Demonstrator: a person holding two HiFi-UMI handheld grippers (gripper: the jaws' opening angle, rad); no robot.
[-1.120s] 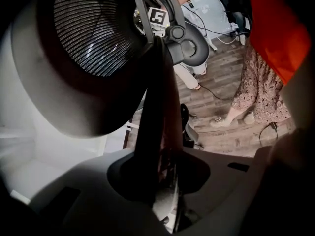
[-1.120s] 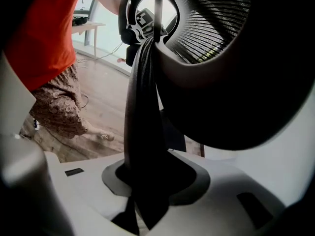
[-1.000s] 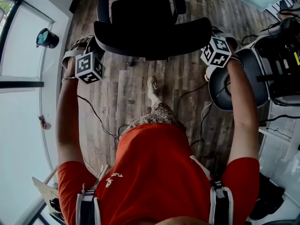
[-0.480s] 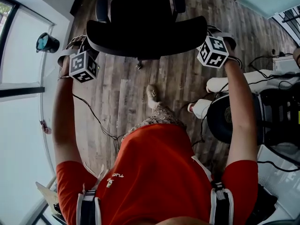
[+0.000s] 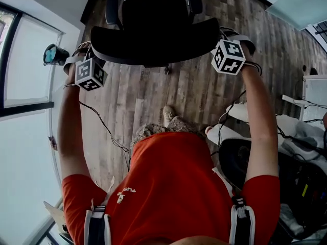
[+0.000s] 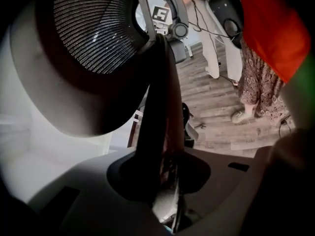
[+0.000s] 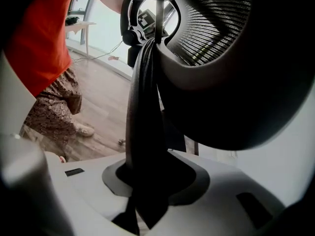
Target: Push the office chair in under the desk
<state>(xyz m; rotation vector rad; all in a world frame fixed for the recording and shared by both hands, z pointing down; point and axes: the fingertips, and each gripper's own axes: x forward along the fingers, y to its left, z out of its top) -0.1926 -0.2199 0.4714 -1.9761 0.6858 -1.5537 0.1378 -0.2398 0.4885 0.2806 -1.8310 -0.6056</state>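
Note:
The black office chair (image 5: 153, 24) stands at the top of the head view, its mesh backrest toward me. My left gripper (image 5: 95, 52) is shut on the backrest's left rim (image 6: 157, 107), which runs straight between its jaws in the left gripper view (image 6: 165, 181). At the other end my right gripper (image 5: 220, 35) is shut on the right rim (image 7: 142, 112), a dark band clamped between its jaws in the right gripper view (image 7: 147, 191). The fingertips themselves are hidden by the chair. A pale desk-like surface (image 5: 301, 4) shows at the top right corner.
A second black chair (image 5: 240, 160) and someone's white-trousered legs (image 5: 245, 114) are at the right. Cables (image 5: 104, 129) trail over the wood floor. A window wall runs down the left with a dark round object (image 5: 53, 54) on its ledge. My foot (image 5: 167, 115) is behind the chair.
The chair and both grippers have travelled forward over the floor, toward the top of the head view. The second chair at the right has dropped back toward the lower right.

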